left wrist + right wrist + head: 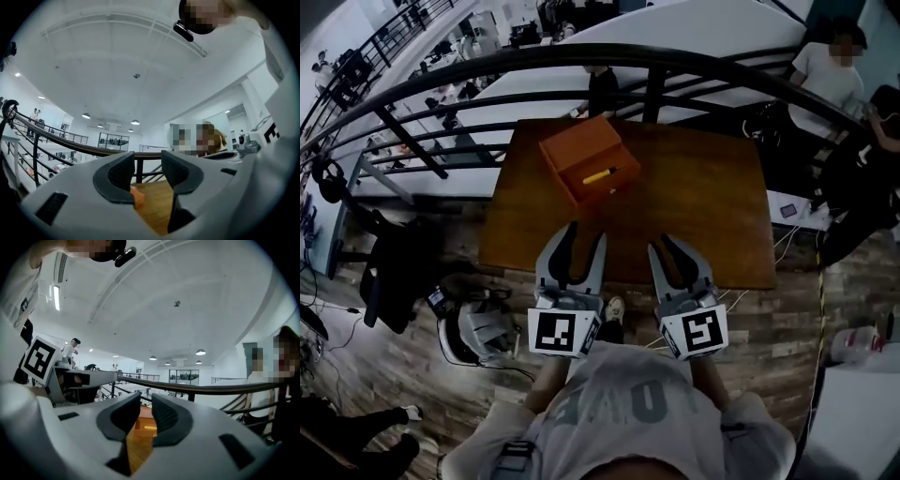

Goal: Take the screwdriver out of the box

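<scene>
Two empty claws at the table's (712, 216) near edge: left claw (583, 236) gapes wide, right claw (664, 244) open a bit less. Screwdriver (599, 175) lies in the box's (572, 145) opening, well ahead. Bump the box with a jaw and it'll probably skid on that slick wood. Mezzanine railing (581, 56) behind, office below.

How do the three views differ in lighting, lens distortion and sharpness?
Head view: dim, darker toward the edges; the wide lens bends the railing, yet the yellow screwdriver in the orange box stays clear. Left gripper view: round fisheye with black corners, bright ceiling, left gripper soft. Right gripper view: same fisheye; ceiling lamps are small bright spots.
</scene>
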